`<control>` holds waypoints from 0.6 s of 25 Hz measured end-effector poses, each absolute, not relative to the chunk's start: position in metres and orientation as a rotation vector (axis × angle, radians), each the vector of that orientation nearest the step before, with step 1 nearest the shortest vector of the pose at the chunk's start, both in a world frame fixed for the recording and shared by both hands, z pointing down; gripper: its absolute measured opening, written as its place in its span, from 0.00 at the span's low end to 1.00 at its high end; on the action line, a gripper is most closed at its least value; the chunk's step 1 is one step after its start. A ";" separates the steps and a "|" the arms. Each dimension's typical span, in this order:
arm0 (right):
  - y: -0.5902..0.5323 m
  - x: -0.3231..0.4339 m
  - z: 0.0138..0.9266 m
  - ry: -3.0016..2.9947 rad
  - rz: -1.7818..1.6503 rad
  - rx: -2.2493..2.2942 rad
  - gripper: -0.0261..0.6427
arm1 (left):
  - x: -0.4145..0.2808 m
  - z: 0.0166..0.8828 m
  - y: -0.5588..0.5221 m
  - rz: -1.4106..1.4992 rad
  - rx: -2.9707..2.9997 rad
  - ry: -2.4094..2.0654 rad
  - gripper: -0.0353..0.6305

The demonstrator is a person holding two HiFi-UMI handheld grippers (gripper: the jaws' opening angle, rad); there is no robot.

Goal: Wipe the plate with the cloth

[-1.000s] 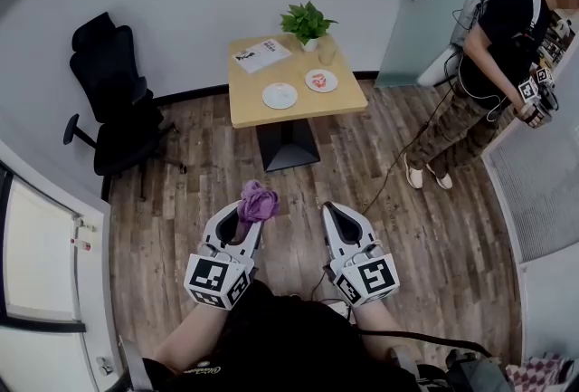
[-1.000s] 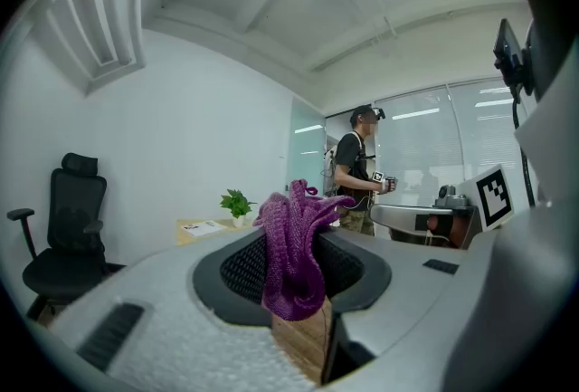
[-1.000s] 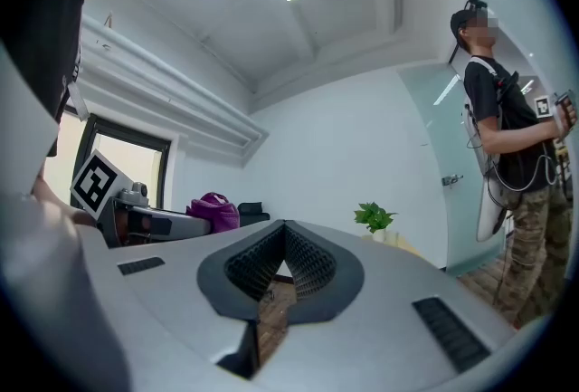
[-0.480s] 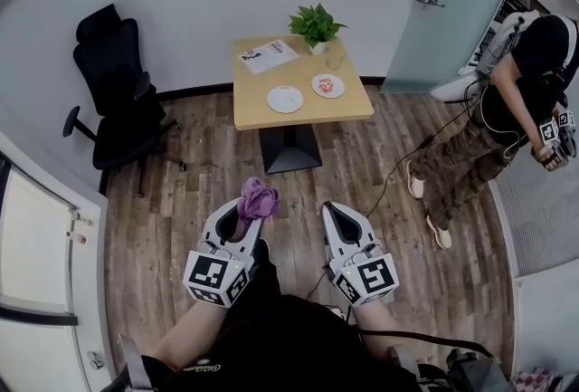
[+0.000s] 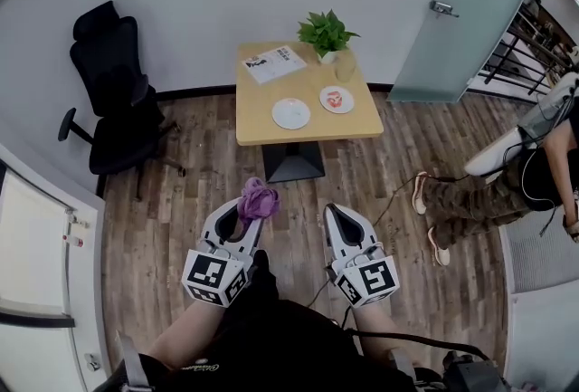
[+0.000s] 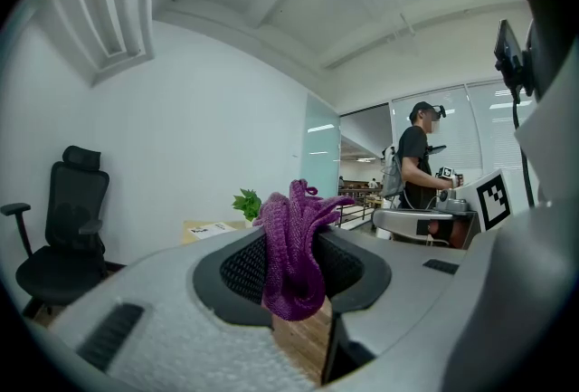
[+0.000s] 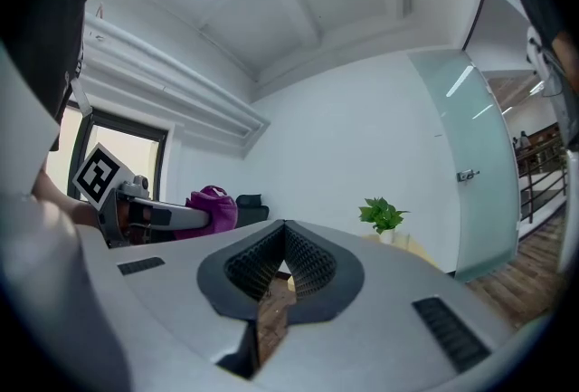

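the left gripper (image 6: pixel 291 243) is clamped on the purple cloth (image 6: pixel 298 207), which bunches up out of its jaws. beside it the right gripper (image 7: pixel 283 233) has its jaws pressed together with nothing between them. both hang over the wood floor (image 5: pixel 172 200), well apart from the small table (image 5: pixel 261 109). a white plate (image 5: pixel 291 113) lies near the table's near edge, about midway along it. a second plate (image 5: pixel 336 100) with a red pattern sits just beside it, toward the right edge. a leaflet (image 5: pixel 275 63) lies at the far left corner. a potted plant (image 5: pixel 327 31) and a cup (image 5: pixel 345 66) stand by the far right corner.
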State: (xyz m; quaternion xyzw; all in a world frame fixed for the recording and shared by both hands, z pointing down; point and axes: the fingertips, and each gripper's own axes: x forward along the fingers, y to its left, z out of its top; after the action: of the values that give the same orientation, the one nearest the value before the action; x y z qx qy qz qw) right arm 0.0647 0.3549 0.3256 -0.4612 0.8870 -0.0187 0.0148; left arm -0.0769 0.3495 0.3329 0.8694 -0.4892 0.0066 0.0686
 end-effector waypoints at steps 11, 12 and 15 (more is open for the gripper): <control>0.237 0.038 0.326 2.718 -0.127 -1.510 0.04 | -0.103 0.332 0.222 0.070 2.625 -1.399 0.24; 0.226 0.035 0.326 2.717 -0.128 -1.518 0.04 | -0.106 0.332 0.210 0.065 2.626 -1.390 0.24; 0.195 0.023 0.323 2.717 -0.116 -1.536 0.04 | -0.117 0.332 0.179 0.052 2.634 -1.366 0.24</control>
State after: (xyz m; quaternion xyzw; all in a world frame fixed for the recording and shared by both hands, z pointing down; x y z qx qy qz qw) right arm 0.0229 0.1948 0.3229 -0.4918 0.8699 -0.0373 0.0093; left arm -0.1168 0.1794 0.3315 0.8842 -0.4586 0.0174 0.0868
